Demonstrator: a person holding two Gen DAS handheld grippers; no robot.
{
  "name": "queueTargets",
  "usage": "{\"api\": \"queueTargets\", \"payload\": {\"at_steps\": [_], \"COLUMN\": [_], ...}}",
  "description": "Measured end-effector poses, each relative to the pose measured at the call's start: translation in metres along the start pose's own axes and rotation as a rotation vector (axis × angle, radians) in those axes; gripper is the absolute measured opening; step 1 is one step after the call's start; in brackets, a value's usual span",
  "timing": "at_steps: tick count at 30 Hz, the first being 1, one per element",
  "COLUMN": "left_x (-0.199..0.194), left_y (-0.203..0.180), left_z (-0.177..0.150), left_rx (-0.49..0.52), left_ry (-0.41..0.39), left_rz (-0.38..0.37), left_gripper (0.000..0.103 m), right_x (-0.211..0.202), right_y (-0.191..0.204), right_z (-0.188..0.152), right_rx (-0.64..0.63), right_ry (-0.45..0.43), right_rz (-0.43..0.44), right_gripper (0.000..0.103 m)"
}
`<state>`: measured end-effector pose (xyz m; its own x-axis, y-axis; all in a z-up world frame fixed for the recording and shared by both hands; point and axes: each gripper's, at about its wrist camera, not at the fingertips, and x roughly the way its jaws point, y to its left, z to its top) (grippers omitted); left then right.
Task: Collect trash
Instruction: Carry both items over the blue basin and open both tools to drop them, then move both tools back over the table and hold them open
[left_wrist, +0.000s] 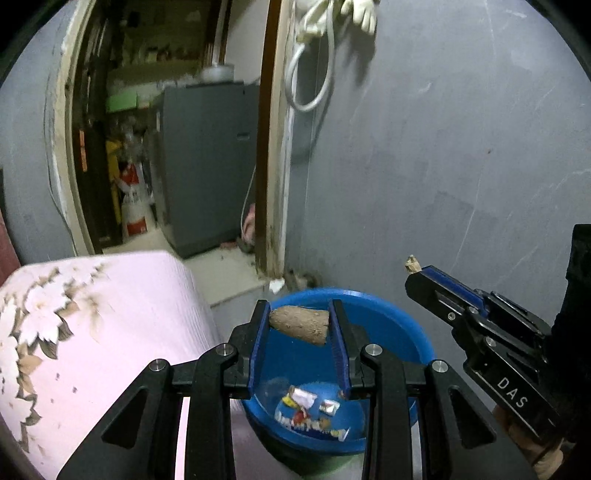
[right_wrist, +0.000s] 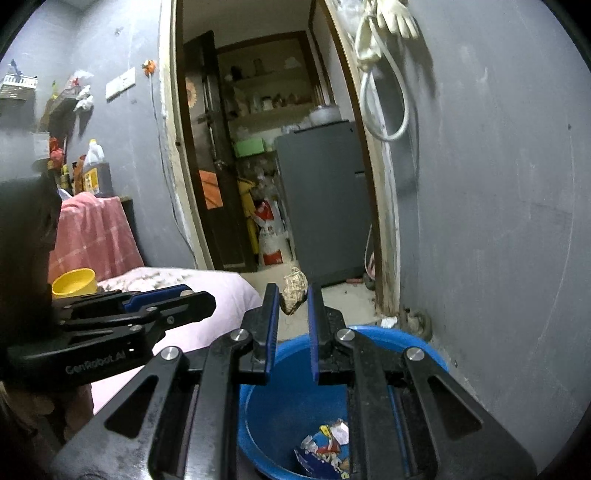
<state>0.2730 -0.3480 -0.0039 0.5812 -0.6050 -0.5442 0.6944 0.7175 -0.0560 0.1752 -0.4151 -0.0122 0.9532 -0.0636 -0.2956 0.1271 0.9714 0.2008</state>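
Left wrist view: both claws carry trash above the round blue plastic bin (left_wrist: 391, 325).
Left claw (left_wrist: 300, 325) pinches a stiff brown cardboard cone (left_wrist: 299, 325) across its middle; right claw (right_wrist: 292, 295) nips a light crumpled paper wad (right_wrist: 294, 290).

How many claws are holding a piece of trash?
2. The left claw grips a brown cone-shaped lump over the blue bucket; the right claw pinches a crumpled scrap above the same bucket.

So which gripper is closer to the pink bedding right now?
Left. The left gripper hangs just beside the pink bedding; the right gripper is farther off, toward the wall.
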Motion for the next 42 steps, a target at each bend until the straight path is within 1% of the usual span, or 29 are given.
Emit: {"api": "queueTargets", "payload": {"at_steps": [6,12,14,15,16,17,26,30,34,35,37,42], "left_x": [0.026,0.038,0.038,0.038,0.038,0.037,0.013,-0.008,-0.037,-0.043,-0.057,-0.092], "left_y": [0.002,0.002,0.003,0.003,0.004,0.005,0.012,0.017,0.025,0.028,0.034,0.056], "left_z": [-0.011,-0.018,-0.019,-0.019,-0.019,-0.019,-0.015,-0.010,-0.007,-0.007,-0.007,-0.014], "left_rx": [-0.002,-0.005,-0.003,-0.001,0.000,0.001,-0.012,-0.022,-0.037,-0.043,-0.060,-0.109], "left_ry": [0.075,0.129,0.138,0.139,0.138,0.134,0.088,0.057,0.014,0.005,-0.017,-0.055], "left_rz": [0.001,0.004,0.001,0.002,0.002,0.003,0.019,0.034,0.060,0.067,0.085,0.129], "left_gripper": [0.028,0.028,0.029,0.032,0.035,0.036,0.036,0.036,0.037,0.037,0.043,0.044], "right_x": [0.016,0.025,0.026,0.026,0.027,0.027,0.014,0.003,-0.007,-0.010,-0.015,-0.025], "right_y": [-0.014,-0.023,-0.024,-0.024,-0.024,-0.024,-0.018,-0.007,0.009,0.013,0.023,0.051], "right_z": [-0.017,-0.025,-0.026,-0.027,-0.026,-0.026,-0.016,-0.006,0.004,0.007,0.011,0.018], "right_rx": [0.046,0.077,0.088,0.090,0.092,0.094,0.097,0.081,0.061,0.056,0.044,0.016], "right_ry": [0.055,0.098,0.105,0.109,0.113,0.118,0.094,0.070,0.047,0.042,0.033,0.016], "right_rz": [-0.008,-0.019,-0.021,-0.023,-0.026,-0.029,-0.046,-0.045,-0.037,-0.034,-0.025,0.000], "right_gripper": [0.040,0.041,0.041,0.042,0.042,0.042,0.047,0.048,0.049,0.049,0.050,0.055]}}
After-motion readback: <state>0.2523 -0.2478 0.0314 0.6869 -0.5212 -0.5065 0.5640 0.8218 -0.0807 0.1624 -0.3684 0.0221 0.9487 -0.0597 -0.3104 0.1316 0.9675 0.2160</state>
